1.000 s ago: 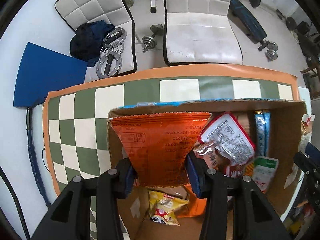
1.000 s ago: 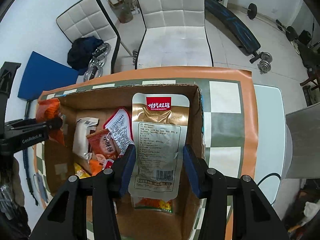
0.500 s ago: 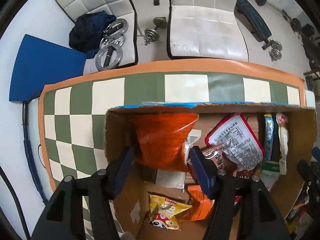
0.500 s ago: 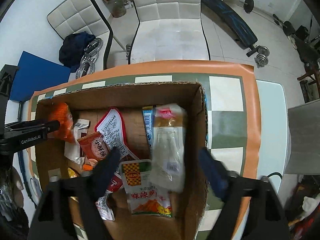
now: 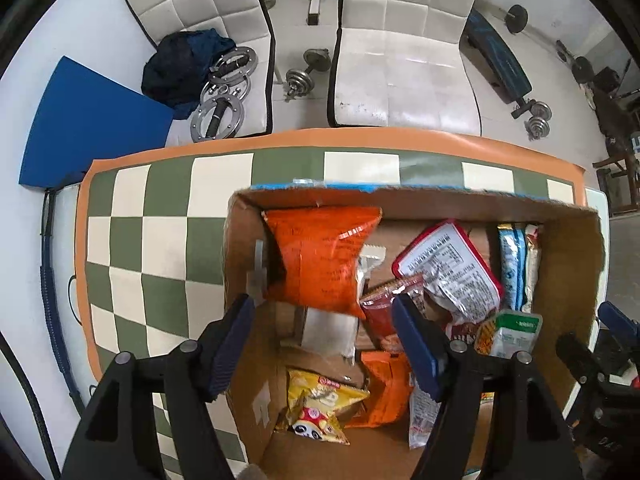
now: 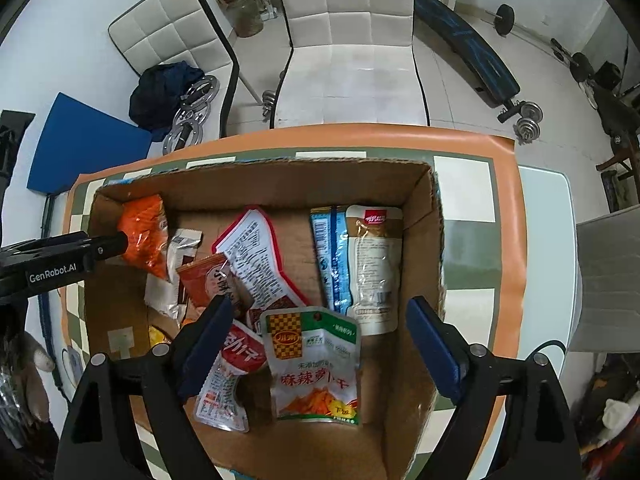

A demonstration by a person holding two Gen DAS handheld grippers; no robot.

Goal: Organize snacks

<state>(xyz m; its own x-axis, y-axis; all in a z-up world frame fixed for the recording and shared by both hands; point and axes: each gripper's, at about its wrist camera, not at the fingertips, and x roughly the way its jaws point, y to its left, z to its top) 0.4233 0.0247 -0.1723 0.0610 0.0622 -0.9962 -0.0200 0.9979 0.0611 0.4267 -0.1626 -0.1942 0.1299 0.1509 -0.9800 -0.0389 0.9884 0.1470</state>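
An open cardboard box (image 5: pixel 572 272) holds several snack packets. My left gripper (image 5: pixel 322 304) hangs over its left end, jaws opening, and its pads touch nothing. Below and beyond them an orange bag (image 5: pixel 320 256) lies loose against the box's far left corner. My right gripper (image 6: pixel 320 302) is over the box's (image 6: pixel 424 216) right half. Its jaws are wide and still opening, with nothing held. A clear pouch with a brown top (image 6: pixel 374 264) lies flat by the right wall beside a blue packet (image 6: pixel 328 256). A green and yellow pouch (image 6: pixel 314 364) rests nearer.
The box stands on a green and white checkered cloth with an orange border (image 5: pixel 120 240). A yellow panda bag (image 5: pixel 320 408) lies in the near left corner. Beyond the table are two white chairs (image 5: pixel 400 80), weight plates (image 5: pixel 218 116), dumbbells and a blue mat (image 5: pixel 92 120).
Both grippers opened and let go. The orange bag dropped from the left jaws into the box's left end. The brown-topped pouch fell from the right jaws and lies flat at the right end.
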